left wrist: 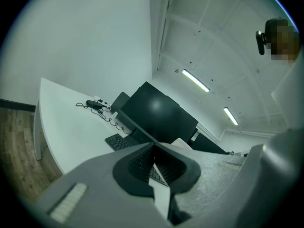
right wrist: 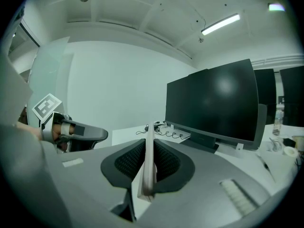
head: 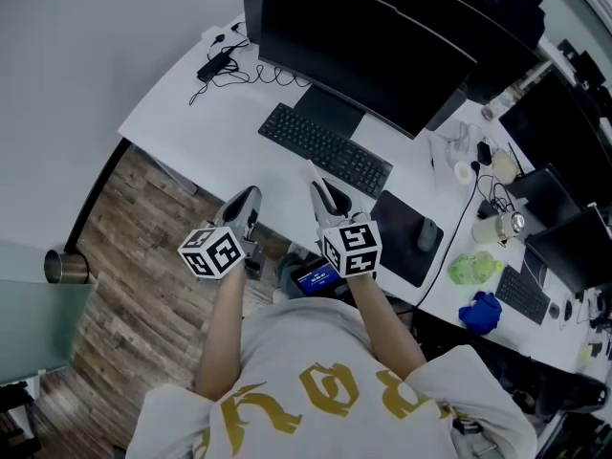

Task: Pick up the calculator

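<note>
My right gripper (head: 323,191) hovers over the front edge of the white desk (head: 210,127), just before the keyboard. It is shut on the calculator, a thin pale slab that shows edge-on between the pads (right wrist: 148,167) and sticks out past the tips (head: 312,172). My left gripper (head: 251,201) hangs level with it to the left, beyond the desk's edge and over the wooden floor. Its jaws meet at the tips (left wrist: 154,145) with nothing between them. The right gripper view shows the left gripper (right wrist: 78,134) from the side.
A black keyboard (head: 323,148) lies ahead of a wide dark monitor (head: 368,46). To the right are a mouse pad (head: 402,251) with a mouse (head: 427,234), bottles, a green thing (head: 473,268) and a blue cloth (head: 481,312). A charger with cable (head: 215,65) lies far left. A metal bin (head: 65,268) stands on the floor.
</note>
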A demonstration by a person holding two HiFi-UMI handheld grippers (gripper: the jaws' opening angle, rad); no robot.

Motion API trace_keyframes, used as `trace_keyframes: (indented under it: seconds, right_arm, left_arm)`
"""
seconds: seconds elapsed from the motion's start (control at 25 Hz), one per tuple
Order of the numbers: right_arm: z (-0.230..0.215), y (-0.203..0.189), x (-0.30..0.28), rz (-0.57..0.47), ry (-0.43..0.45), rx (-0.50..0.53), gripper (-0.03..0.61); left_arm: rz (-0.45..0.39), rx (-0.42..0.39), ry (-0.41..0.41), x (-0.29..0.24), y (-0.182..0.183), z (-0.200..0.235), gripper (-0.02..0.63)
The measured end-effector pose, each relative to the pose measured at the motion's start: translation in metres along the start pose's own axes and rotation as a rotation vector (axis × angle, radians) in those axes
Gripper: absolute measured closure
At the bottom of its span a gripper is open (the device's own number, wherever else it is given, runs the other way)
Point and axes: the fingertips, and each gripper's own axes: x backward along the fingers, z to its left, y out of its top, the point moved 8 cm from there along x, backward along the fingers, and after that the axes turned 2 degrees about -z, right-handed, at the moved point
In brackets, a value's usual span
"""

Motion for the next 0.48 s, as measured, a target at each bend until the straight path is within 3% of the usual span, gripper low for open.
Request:
trace_keyframes:
  seconds: [0.48]
  right_arm:
    - [0.0064,-0.0039,-0.0031,0.022,0.011,0.013,0.503]
  left_arm:
    - [0.0,0.021,0.015,0.002,-0.0006,0.0066,0.612]
